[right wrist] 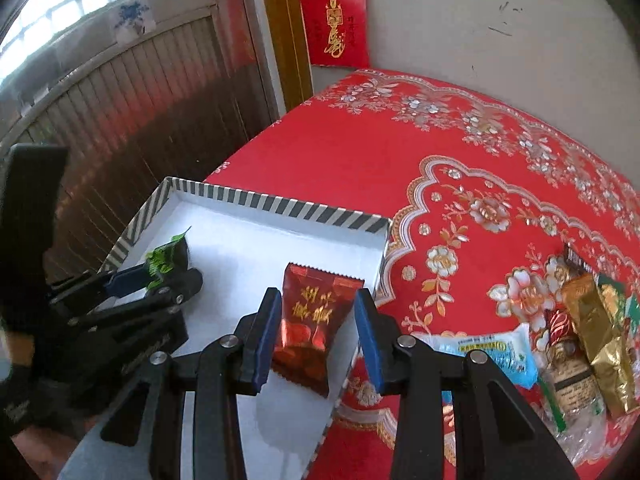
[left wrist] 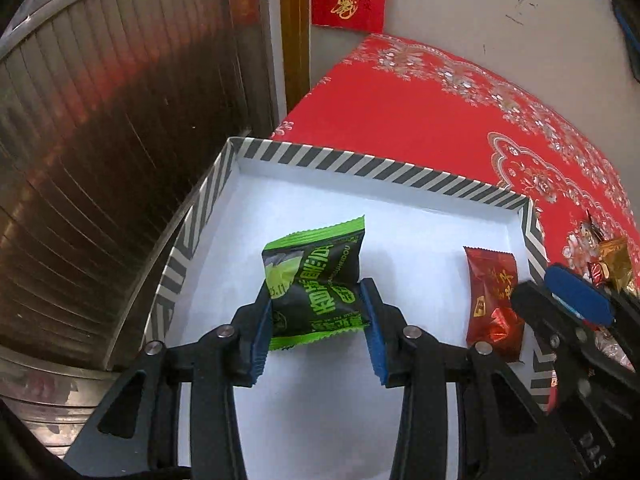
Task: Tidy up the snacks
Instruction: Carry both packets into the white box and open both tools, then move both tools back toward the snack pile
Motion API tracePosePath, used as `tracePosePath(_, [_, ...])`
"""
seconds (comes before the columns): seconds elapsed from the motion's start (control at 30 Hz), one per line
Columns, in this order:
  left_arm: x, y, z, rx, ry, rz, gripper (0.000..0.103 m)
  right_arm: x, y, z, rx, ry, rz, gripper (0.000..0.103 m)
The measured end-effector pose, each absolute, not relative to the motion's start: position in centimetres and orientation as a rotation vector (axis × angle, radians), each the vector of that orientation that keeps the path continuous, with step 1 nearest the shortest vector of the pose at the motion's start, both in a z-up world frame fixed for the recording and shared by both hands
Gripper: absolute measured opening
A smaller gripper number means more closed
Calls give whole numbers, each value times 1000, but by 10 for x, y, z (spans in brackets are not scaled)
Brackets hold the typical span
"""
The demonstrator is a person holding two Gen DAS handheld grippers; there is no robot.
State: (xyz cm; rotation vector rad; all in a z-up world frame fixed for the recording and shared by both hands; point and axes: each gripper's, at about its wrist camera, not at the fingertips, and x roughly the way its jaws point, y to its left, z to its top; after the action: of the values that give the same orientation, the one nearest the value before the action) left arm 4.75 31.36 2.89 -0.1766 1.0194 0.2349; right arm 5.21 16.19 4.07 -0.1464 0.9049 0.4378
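A white tray with a black-and-white striped rim (left wrist: 360, 166) (right wrist: 280, 204) sits at the left edge of a red flowered tablecloth. My left gripper (left wrist: 318, 312) is shut on a black and green snack packet (left wrist: 316, 284) over the tray's left half; the packet also shows in the right wrist view (right wrist: 166, 258). A red snack packet (right wrist: 312, 326) (left wrist: 494, 300) lies in the tray's right part. My right gripper (right wrist: 316, 334) straddles it with blue pads (right wrist: 266, 336) apart from its sides, open.
A pile of loose snacks lies on the cloth to the right: a gold packet (right wrist: 600, 332), a pale blue packet (right wrist: 496, 352) and others. A brown slatted door (left wrist: 100, 160) stands left of the table. A grey wall is behind.
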Motion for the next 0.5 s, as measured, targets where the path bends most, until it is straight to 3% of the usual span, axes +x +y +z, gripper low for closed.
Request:
tracePosePath(0.03, [49, 314, 28, -184, 1028, 235, 51, 50, 160, 41, -138, 906, 446, 38])
tracePosePath(0.07, [49, 315, 26, -195, 1036, 234, 67, 47, 157, 42, -132, 903, 452, 40])
tracePosePath(0.13, [48, 318, 23, -220, 1031, 235, 86, 38, 150, 46, -129, 890, 445, 45])
tracePosePath(0.27, [39, 316, 30, -206, 1004, 251, 88, 19, 124, 60, -105, 842, 438, 67])
tracePosePath(0.4, [19, 308, 44, -199, 973, 246, 88, -1, 89, 69, -107, 808, 397, 68])
tracePosePath(0.5, [-6, 292, 61, -186, 908, 229, 92, -19, 46, 76, -90, 784, 331, 80])
